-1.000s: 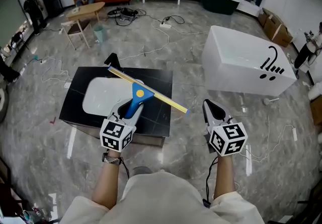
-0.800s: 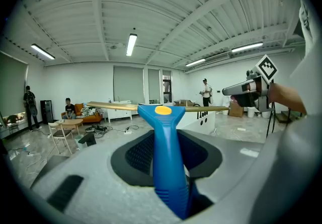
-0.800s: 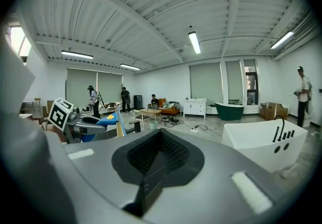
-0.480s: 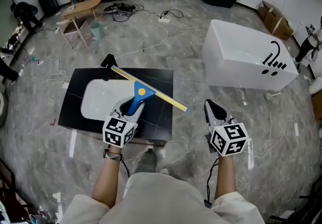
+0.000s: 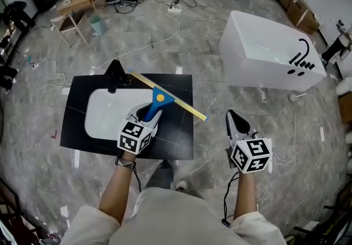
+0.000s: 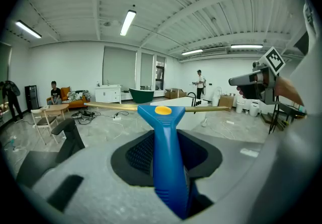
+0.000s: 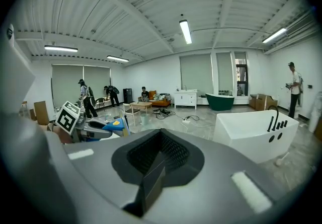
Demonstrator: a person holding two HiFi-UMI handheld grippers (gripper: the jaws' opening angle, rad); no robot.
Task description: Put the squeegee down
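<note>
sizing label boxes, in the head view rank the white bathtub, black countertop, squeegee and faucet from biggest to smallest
1. black countertop and white bathtub: look alike, countertop nearer, so unranked
2. squeegee
3. faucet

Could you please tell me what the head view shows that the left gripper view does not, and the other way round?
Only the head view shows the white basin set in the black countertop, with the squeegee held over it. Only the left gripper view shows the left gripper shut on the squeegee's blue handle, plus the ceiling lights. Both show the squeegee, the right gripper and the white bathtub.
</note>
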